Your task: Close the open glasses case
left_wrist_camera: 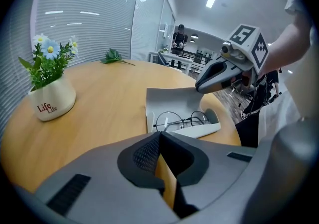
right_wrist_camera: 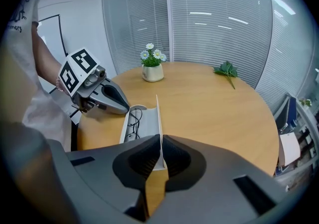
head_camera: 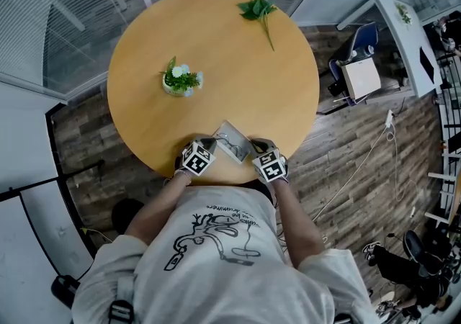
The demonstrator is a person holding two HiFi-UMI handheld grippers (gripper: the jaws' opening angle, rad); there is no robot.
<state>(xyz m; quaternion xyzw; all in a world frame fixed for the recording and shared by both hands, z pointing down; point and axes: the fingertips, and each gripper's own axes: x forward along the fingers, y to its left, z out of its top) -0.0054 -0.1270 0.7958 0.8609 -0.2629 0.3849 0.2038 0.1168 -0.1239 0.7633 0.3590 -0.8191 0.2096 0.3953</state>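
Note:
The white glasses case (head_camera: 232, 141) lies open at the table's near edge, wire-rimmed glasses (left_wrist_camera: 182, 118) lying in its tray. Its lid (right_wrist_camera: 157, 113) stands upright, seen edge-on in the right gripper view. My right gripper (right_wrist_camera: 162, 141) is shut on the lid's near corner; in the left gripper view its tips (left_wrist_camera: 199, 87) sit at the lid's far edge. My left gripper (left_wrist_camera: 159, 136) is shut on nothing, just short of the tray's end. From the head view the left gripper (head_camera: 210, 145) and the right gripper (head_camera: 256, 147) flank the case.
A small white pot of daisies (head_camera: 180, 81) stands left of the middle of the round wooden table (head_camera: 274, 92). A green leafy sprig (head_camera: 258, 9) lies at the far side. Window blinds, a chair (head_camera: 356, 70) and cables on the floor surround the table.

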